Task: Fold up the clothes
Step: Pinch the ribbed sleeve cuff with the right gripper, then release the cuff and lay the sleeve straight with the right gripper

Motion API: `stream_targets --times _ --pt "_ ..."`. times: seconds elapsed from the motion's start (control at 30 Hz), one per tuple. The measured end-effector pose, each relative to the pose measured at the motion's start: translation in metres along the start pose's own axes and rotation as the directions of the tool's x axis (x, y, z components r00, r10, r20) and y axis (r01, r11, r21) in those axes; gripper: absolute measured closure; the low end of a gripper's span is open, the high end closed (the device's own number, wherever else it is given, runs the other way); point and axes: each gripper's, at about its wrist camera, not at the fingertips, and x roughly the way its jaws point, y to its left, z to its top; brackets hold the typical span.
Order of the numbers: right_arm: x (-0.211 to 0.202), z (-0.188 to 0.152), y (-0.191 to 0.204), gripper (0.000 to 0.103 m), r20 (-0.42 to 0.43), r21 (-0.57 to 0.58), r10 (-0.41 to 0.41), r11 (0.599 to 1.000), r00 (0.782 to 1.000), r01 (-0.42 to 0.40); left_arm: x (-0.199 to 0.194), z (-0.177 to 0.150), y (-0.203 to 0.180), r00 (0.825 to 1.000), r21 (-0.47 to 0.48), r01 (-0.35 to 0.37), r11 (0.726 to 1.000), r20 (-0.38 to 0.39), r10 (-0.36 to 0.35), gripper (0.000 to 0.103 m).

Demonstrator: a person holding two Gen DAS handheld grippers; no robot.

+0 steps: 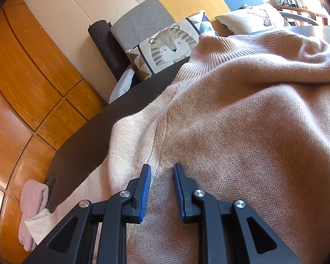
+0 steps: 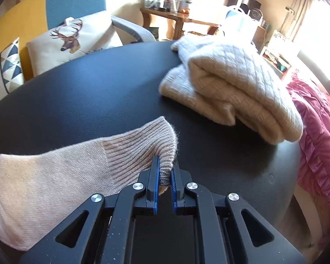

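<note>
A pale pink knitted sweater (image 1: 242, 114) lies bunched over the black round table (image 1: 88, 136) and fills most of the left wrist view. My left gripper (image 1: 162, 167) sits on it at a shoulder seam, its blue pads closed on a thick fold of the knit. In the right wrist view the sweater's sleeve stretches in from the left, ending in a ribbed cuff (image 2: 143, 140). My right gripper (image 2: 165, 165) is shut on the cuff's edge, just above the table (image 2: 88, 92).
A folded cream knit (image 2: 231, 88) lies at the table's far right. A dark pink quilt (image 2: 319, 132) hangs beyond the right edge. A sofa with a tiger pillow (image 1: 165, 46) and deer pillow (image 2: 70, 37) stands behind. Small pink cloths (image 1: 33, 204) hang off the table's near left.
</note>
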Motion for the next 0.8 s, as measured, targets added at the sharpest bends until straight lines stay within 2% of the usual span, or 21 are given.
stream_targets --times 0.2,0.37,0.43,0.53,0.6,0.67,0.73,0.8 --pt "0.014 -0.014 -0.022 0.094 -0.028 0.061 -0.026 0.998 0.999 0.027 -0.001 -0.001 0.0 1.0 0.003 -0.004 1.0 0.001 0.004 0.083" --pt "0.011 -0.013 -0.02 0.092 -0.038 0.053 -0.013 0.999 0.999 0.015 0.0 -0.002 -0.001 1.0 0.005 -0.008 1.0 0.001 0.008 0.083" --pt "0.001 -0.012 -0.022 0.079 -0.02 0.069 -0.007 0.998 1.0 0.008 -0.001 -0.002 -0.002 1.0 0.005 -0.009 1.0 0.001 0.009 0.083" --pt "-0.034 -0.012 -0.02 0.069 0.088 0.112 -0.019 0.994 0.996 0.009 0.0 -0.002 -0.002 1.0 0.006 -0.009 1.0 0.001 0.009 0.083" --pt "-0.06 -0.01 -0.009 0.069 0.156 0.118 0.016 0.992 0.988 -0.034 0.0 -0.002 -0.002 1.0 0.006 -0.009 1.0 0.001 0.009 0.083" --pt "-0.085 -0.011 0.011 0.068 0.203 0.088 0.124 0.986 0.971 -0.144 0.0 -0.002 -0.002 1.0 0.007 -0.01 1.0 0.001 0.01 0.083" --pt "-0.099 -0.015 0.04 0.069 0.201 0.019 0.236 0.969 0.951 -0.244 0.0 -0.002 -0.002 1.0 0.008 -0.011 1.0 0.001 0.011 0.083" --pt "-0.106 -0.021 0.074 0.069 0.171 -0.062 0.304 0.953 0.937 -0.298 0.0 -0.002 -0.003 1.0 0.007 -0.011 1.0 0.001 0.011 0.083"
